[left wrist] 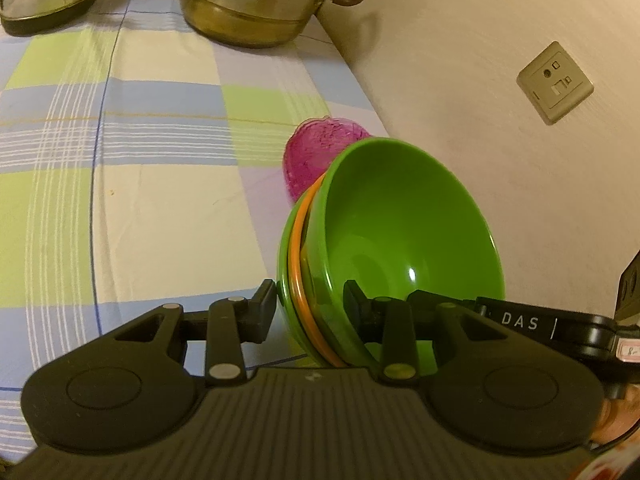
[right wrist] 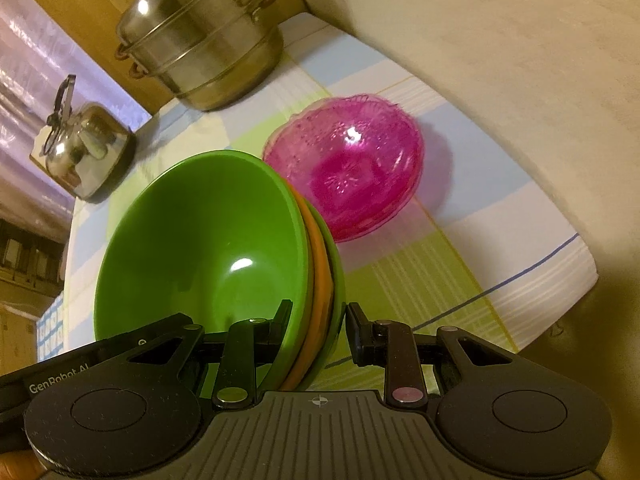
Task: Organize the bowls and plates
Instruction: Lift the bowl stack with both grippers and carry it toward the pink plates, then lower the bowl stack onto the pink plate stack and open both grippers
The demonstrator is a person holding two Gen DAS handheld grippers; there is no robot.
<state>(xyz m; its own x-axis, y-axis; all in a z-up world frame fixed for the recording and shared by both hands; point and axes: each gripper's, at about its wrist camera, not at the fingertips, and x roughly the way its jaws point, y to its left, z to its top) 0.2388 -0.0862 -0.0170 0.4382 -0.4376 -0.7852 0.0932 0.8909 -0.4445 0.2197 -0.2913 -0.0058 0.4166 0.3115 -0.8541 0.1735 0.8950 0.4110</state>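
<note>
A nested stack of bowls (left wrist: pixel 404 236), green on top, an orange one in the middle and green underneath, hangs tilted above the checked tablecloth. My left gripper (left wrist: pixel 310 306) is shut on the stack's rim, one finger inside the top bowl and one outside. In the right wrist view the same stack (right wrist: pixel 208 248) is clamped at its opposite rim by my right gripper (right wrist: pixel 318 326), also shut on it. A pink translucent glass bowl (right wrist: pixel 348 168) rests on the cloth just beyond the stack; in the left wrist view the pink bowl (left wrist: pixel 316 156) is partly hidden behind it.
A stacked steel steamer pot (right wrist: pixel 200 44) and a steel kettle (right wrist: pixel 84 148) stand at the far end of the table (left wrist: pixel 120 160). A wall with sockets (left wrist: pixel 554 82) runs along the table's right side. The table's near corner (right wrist: pixel 576 268) lies to the right.
</note>
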